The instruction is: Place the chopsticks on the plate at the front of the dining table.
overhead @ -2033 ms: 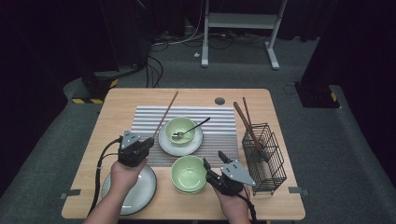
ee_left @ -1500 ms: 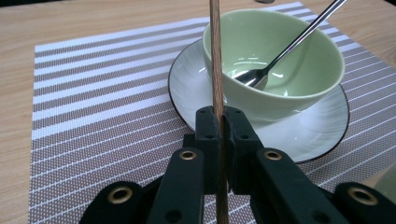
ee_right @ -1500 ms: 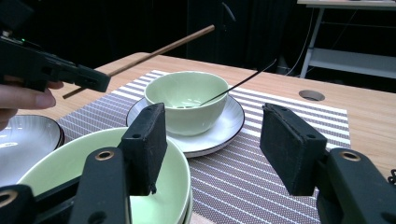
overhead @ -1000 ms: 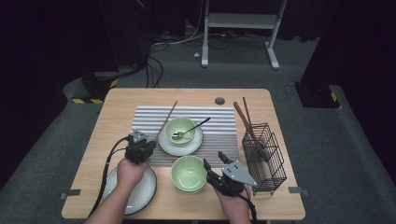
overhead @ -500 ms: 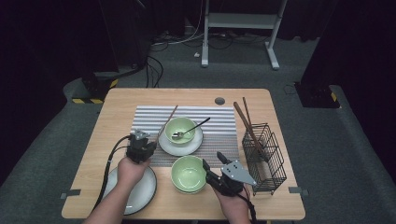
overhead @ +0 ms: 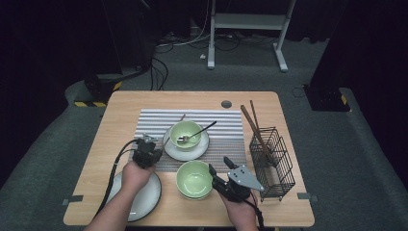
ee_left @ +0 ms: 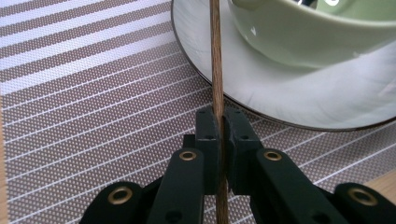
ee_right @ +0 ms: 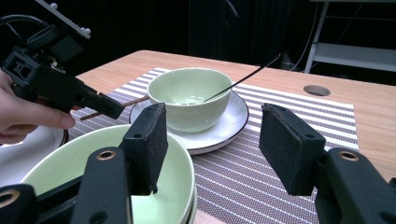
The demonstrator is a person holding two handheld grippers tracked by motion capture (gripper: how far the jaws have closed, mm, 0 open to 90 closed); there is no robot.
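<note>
Your left gripper (ee_left: 219,122): jaws clamped on chopstick (ee_left: 215,56). Chopstick runs forward over striped mat (ee_left: 93,107), across saucer (ee_left: 299,100) rim, beside bowl (ee_left: 322,32).
Your right gripper (ee_right: 212,140): jaws wide, nothing between, hovering at near bowl's (ee_right: 93,158) rim.
High view: left gripper (overhead: 146,153) left of saucer; right gripper (overhead: 222,177) between near bowl (overhead: 194,179) and wire basket (overhead: 274,163).

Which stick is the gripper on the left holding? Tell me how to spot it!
Find the striped placemat on the wooden table. At its left side, the left hand-held gripper is shut on a thin brown wooden chopstick that lies across the rim of the white plate. The other chopsticks stand in the wire basket.
</note>
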